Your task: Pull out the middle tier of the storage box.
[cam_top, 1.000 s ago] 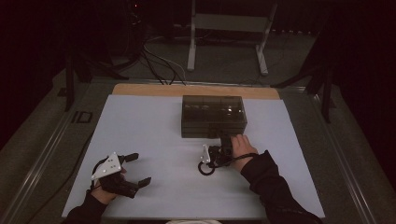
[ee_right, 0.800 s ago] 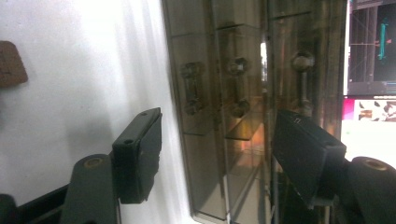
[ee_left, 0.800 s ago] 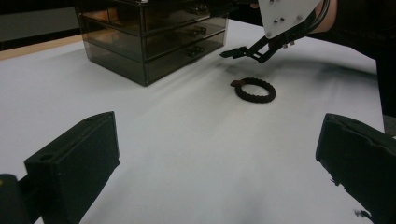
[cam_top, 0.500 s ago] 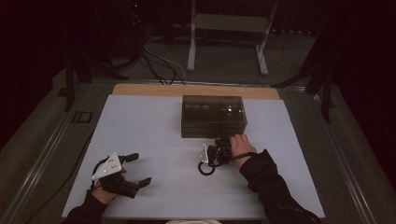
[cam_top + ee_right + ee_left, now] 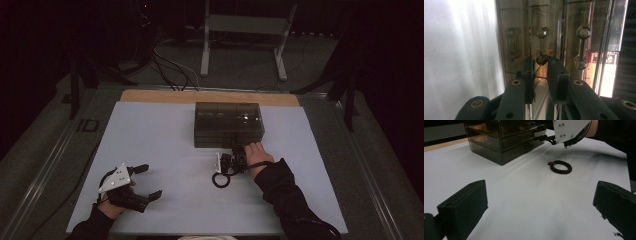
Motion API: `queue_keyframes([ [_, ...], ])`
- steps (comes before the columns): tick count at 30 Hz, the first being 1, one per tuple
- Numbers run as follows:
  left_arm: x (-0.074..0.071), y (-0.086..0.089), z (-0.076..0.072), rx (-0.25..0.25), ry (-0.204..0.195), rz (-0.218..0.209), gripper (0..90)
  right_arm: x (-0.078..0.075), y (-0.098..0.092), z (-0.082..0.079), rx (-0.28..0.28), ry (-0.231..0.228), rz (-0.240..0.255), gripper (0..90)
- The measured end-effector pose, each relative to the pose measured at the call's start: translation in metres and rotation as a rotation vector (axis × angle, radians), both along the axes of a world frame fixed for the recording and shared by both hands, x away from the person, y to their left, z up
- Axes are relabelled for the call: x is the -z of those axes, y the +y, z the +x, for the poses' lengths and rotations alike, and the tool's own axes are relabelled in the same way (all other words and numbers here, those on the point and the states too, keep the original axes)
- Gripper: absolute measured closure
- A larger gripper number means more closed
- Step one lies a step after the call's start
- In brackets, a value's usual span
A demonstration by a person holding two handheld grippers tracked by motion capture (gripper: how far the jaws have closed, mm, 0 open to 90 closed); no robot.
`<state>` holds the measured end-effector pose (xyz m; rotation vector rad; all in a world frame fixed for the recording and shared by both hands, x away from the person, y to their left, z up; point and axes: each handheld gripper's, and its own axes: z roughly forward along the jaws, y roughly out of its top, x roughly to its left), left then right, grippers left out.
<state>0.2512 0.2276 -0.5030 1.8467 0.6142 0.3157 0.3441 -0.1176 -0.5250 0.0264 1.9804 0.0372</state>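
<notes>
A smoked clear drawer box (image 5: 229,125) stands at the middle back of the white table. My right gripper (image 5: 239,148) is at its front, turned on its side. In the right gripper view its jaws have just been closing, and the right gripper (image 5: 541,63) is now shut on the knob of the middle drawer's handle (image 5: 542,45). A black braided ring (image 5: 220,179) lies just in front of that hand, also seen as the ring (image 5: 560,166) from the left. My left gripper (image 5: 150,181) rests at the front left, open with nothing between its fingers.
Two more drawer handles (image 5: 581,47) flank the held one. White table cover (image 5: 165,140) spreads between both hands. A wooden strip (image 5: 210,96) runs along the far edge, with cables and a metal stand (image 5: 245,30) on the floor beyond.
The right hand stays at the box's front with barely any shift. The left gripper and the black ring have not moved.
</notes>
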Motion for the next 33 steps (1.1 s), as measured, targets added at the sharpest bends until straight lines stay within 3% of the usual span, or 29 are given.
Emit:
queue_keyframes([
  [14, 0.0003, -0.0006, 0.0003, 0.005, 0.000, 0.004, 0.8, 0.0043, 0.0057, 0.0000, -0.006, -0.041, -0.028, 79.0],
  [33, 0.0003, -0.0003, 0.0001, 0.004, 0.000, 0.008, 0.9, -0.0009, 0.0043, -0.0078, -0.010, -0.024, -0.025, 80.5],
])
